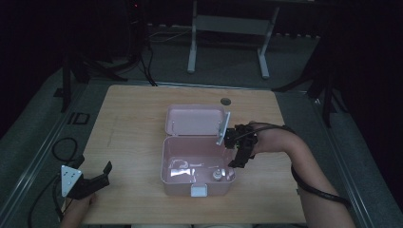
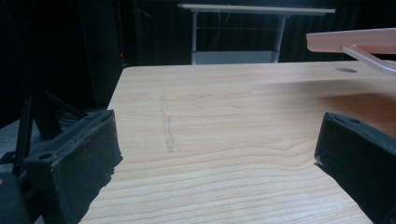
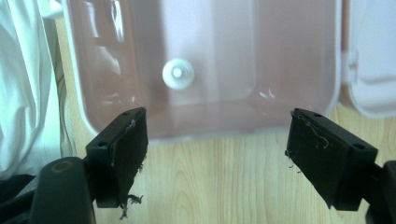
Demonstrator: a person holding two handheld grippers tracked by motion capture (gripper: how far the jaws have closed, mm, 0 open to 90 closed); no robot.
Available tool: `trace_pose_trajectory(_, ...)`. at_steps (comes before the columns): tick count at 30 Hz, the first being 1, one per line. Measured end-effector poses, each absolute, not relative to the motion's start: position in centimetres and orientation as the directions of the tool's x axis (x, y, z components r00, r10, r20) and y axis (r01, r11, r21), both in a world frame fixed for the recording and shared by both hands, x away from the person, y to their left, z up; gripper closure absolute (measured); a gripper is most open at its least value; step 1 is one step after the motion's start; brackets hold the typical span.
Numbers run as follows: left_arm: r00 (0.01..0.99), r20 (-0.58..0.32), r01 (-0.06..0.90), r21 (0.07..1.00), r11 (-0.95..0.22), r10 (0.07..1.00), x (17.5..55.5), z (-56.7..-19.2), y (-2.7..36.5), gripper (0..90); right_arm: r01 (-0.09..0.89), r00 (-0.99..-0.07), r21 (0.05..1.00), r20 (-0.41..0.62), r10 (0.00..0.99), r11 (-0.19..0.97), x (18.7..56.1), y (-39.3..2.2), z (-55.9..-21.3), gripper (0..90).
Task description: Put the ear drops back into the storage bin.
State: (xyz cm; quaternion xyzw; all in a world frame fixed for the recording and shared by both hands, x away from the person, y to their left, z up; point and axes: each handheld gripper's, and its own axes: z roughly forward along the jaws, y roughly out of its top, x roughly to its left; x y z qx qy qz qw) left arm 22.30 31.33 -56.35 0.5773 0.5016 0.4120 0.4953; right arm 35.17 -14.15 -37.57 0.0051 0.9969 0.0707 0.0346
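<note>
Sitting upright in the box's (image 1: 171, 161) near right corner, the bottle (image 1: 216, 175) is free of any grip, likely just dropped in. Above the right wall the right gripper (image 1: 237, 159) points down, jaws wide and empty, clear of the lid (image 1: 195, 118) lying back. Idle at the table's (image 1: 133, 109) near left, the left gripper (image 1: 97, 178) gapes empty.

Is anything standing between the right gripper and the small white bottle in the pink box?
Nothing visible. The right gripper hangs over the right wall of the pink box, jaws open and empty. The white bottle stands on the box floor ahead of them, and the lid is swung back, so the opening is bare.
</note>
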Motion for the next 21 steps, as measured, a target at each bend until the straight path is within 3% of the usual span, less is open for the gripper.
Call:
trace_pose_trajectory(11, 0.157, -0.021, 0.171, 0.985, -0.006, 0.987, 22.3, -56.4, 31.3, 0.4, 0.053, -0.993, 0.165, -0.098, 0.07, 0.985, 35.4, -17.5, -37.9, 19.0)
trace_pose_trajectory(21, 0.155, -0.021, 0.172, 0.985, -0.006, 0.988, 22.3, -56.3, 31.3, 0.4, 0.118, -0.986, 0.223, -0.087, 0.14, 0.968, 35.7, -20.7, -40.8, 19.2)
